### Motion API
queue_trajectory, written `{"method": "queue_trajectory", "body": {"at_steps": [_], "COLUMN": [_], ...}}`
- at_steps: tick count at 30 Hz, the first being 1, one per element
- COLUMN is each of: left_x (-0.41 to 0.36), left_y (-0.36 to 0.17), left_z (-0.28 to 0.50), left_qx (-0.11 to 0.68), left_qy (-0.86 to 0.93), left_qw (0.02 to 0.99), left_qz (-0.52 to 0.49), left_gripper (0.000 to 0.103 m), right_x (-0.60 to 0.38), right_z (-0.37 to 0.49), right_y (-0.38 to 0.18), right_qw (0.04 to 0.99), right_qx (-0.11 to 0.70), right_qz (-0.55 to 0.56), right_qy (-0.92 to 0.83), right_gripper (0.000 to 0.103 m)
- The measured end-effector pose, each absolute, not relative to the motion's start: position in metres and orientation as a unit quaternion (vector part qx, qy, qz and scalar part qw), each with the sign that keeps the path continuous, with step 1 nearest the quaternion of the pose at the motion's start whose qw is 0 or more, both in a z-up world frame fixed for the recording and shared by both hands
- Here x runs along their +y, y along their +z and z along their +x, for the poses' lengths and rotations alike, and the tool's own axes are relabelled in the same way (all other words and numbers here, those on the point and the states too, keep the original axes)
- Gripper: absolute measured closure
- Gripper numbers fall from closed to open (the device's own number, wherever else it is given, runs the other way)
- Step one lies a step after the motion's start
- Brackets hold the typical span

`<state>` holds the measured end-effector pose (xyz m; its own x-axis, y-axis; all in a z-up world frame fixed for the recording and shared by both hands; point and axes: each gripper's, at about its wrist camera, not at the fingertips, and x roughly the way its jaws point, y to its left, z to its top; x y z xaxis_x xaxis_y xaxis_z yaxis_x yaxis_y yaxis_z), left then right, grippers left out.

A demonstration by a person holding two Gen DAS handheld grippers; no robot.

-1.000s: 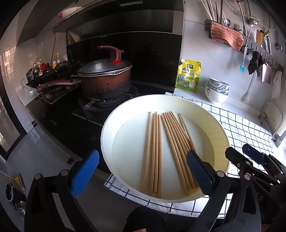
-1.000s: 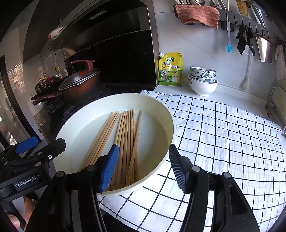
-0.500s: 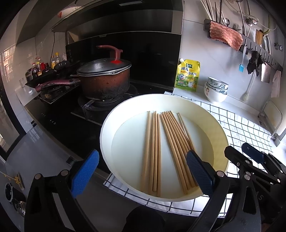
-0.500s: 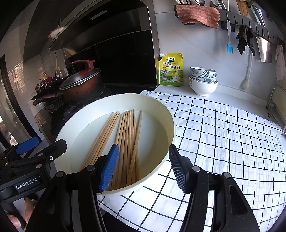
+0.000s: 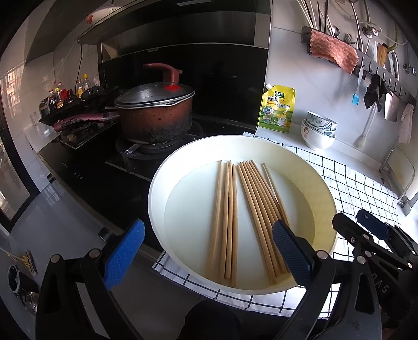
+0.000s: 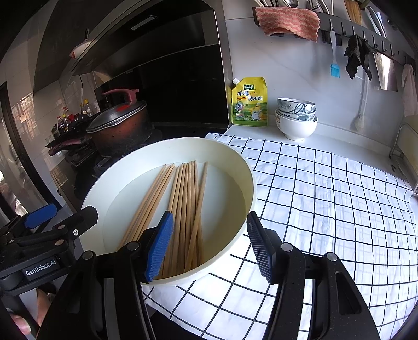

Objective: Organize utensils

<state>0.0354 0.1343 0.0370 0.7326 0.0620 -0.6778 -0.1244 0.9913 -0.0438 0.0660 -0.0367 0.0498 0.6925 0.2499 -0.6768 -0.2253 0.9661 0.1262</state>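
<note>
Several wooden chopsticks [image 5: 250, 214] lie side by side in a wide cream basin [image 5: 321, 183] on a checked cloth. In the right wrist view the same chopsticks [image 6: 183, 206] rest in the basin [image 6: 245, 167]. My left gripper [image 5: 206, 248] hovers open over the basin's near rim, with nothing between its blue pads. My right gripper [image 6: 209, 243] also stands open above the near rim, empty. Each gripper shows at the edge of the other's view: the right gripper [image 5: 371, 227] and the left gripper [image 6: 41, 219].
A lidded red pot [image 5: 154, 115] sits on the black stove to the left. A yellow seasoning pouch [image 6: 249, 102] and stacked bowls [image 6: 296, 117] stand by the back wall. A utensil rail with a pink cloth [image 6: 287, 21] hangs above. The checked cloth [image 6: 326, 196] spreads to the right.
</note>
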Motion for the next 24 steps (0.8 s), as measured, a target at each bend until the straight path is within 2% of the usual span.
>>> {"method": "queue_trajectory", "body": {"at_steps": [5,8,11,14,19,24], "left_x": [0.132,0.124,0.111,0.094,0.065,0.043], "left_y": [0.035,0.032,0.027,0.020,-0.016,-0.069], "left_z": [0.032,0.024,0.005,-0.023,-0.069,-0.091], "left_qx": [0.360,0.350,0.326,0.293,0.276,0.330], "left_qy": [0.051,0.041,0.010,-0.052,-0.151,-0.221], "left_qw": [0.931,0.935,0.945,0.955,0.945,0.907], "left_qz": [-0.040,-0.030,-0.014,0.010,0.085,0.136], "left_gripper": [0.006,0.006,0.006,0.006,0.006,0.006], "right_x": [-0.044,-0.055,-0.080,-0.122,-0.213,-0.303], "right_z": [0.064,0.062,0.060,0.060,0.071,0.085], "right_y": [0.050,0.048,0.045,0.038,0.019,-0.005], "right_qw": [0.920,0.922,0.928,0.931,0.920,0.886], "right_qx": [0.369,0.367,0.363,0.362,0.378,0.413], "right_qz": [0.021,0.017,0.021,0.031,0.054,0.086], "right_qy": [0.132,0.121,0.088,0.027,-0.085,-0.194], "right_gripper": [0.044,0.040,0.031,0.027,0.021,0.021]}}
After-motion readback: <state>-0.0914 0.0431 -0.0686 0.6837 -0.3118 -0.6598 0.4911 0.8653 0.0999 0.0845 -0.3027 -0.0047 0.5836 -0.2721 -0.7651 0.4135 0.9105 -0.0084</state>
